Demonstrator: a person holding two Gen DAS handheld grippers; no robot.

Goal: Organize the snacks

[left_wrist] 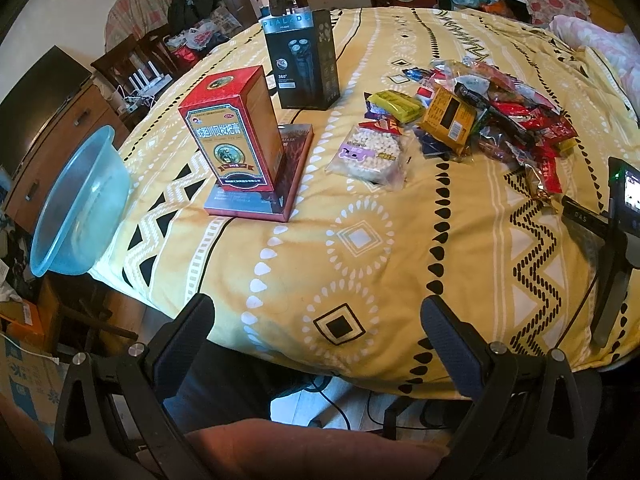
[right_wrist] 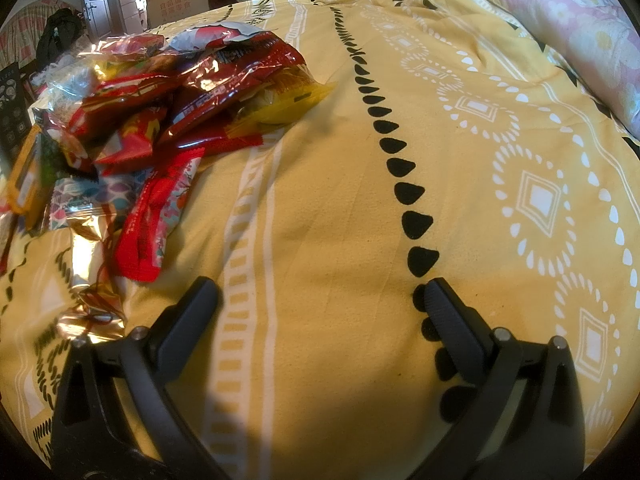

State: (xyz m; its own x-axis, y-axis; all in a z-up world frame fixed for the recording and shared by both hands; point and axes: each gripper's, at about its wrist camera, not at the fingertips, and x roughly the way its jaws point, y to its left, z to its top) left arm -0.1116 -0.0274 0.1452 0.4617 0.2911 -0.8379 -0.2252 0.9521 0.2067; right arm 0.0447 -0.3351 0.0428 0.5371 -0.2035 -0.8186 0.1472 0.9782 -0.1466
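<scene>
A heap of snack packets (left_wrist: 496, 108) lies on the yellow patterned sheet (left_wrist: 360, 240), toward the far right in the left wrist view. Beside it sit a clear bag of small white sweets (left_wrist: 370, 152) and a yellow-brown packet (left_wrist: 450, 118). My left gripper (left_wrist: 316, 312) hovers open over the near edge of the sheet, holding nothing. In the right wrist view the same heap (right_wrist: 160, 120) of red, gold and yellow wrappers fills the upper left. My right gripper (right_wrist: 320, 296) is open just above the bare sheet (right_wrist: 460, 160), to the right of the heap. The right gripper's body (left_wrist: 616, 208) shows at the right edge.
A red box (left_wrist: 232, 132) stands on a flat dark red box (left_wrist: 264, 184), with a black carton (left_wrist: 306, 60) behind. A blue plastic bowl (left_wrist: 76, 204) sits at the left edge of the sheet. A pink floral quilt (right_wrist: 580, 28) lies far right. Furniture and cartons crowd the room behind.
</scene>
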